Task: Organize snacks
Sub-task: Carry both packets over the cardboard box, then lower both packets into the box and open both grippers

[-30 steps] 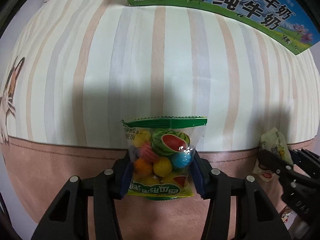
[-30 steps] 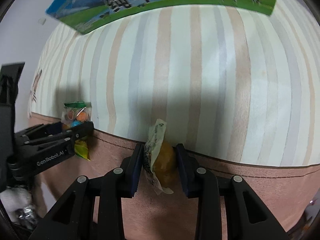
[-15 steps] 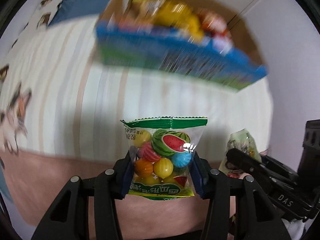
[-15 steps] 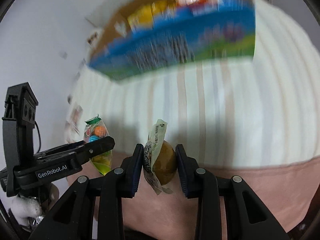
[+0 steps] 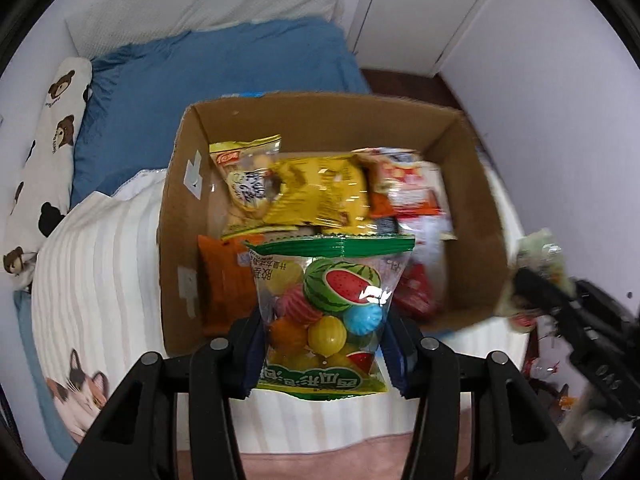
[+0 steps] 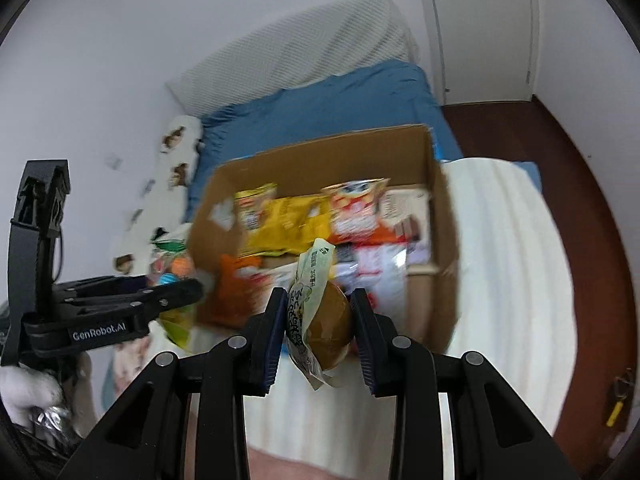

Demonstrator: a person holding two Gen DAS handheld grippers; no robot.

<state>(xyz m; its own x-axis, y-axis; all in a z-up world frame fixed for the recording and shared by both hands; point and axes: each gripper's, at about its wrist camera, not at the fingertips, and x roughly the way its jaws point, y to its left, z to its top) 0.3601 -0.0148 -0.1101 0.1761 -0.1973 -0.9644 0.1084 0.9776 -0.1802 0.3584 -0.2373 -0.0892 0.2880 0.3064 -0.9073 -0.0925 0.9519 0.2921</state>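
Cardboard box (image 5: pixel 472 184) gapes on the bed, so left gripper (image 5: pixel 324 354) clamps the candy bag (image 5: pixel 328 312) and right gripper (image 6: pixel 320 328) pinches the wrapped bun (image 6: pixel 326 320) overhead, ready for dropping in.

Even, soft indoor light; no hard shadows. Small glare spot on candy bag (image 5: pixel 372 294). Motion blur smears cardboard box (image 6: pixel 440 248) contents in right view and right tongs (image 5: pixel 532 280) in left. Strong fisheye bending, dark vignette corners.
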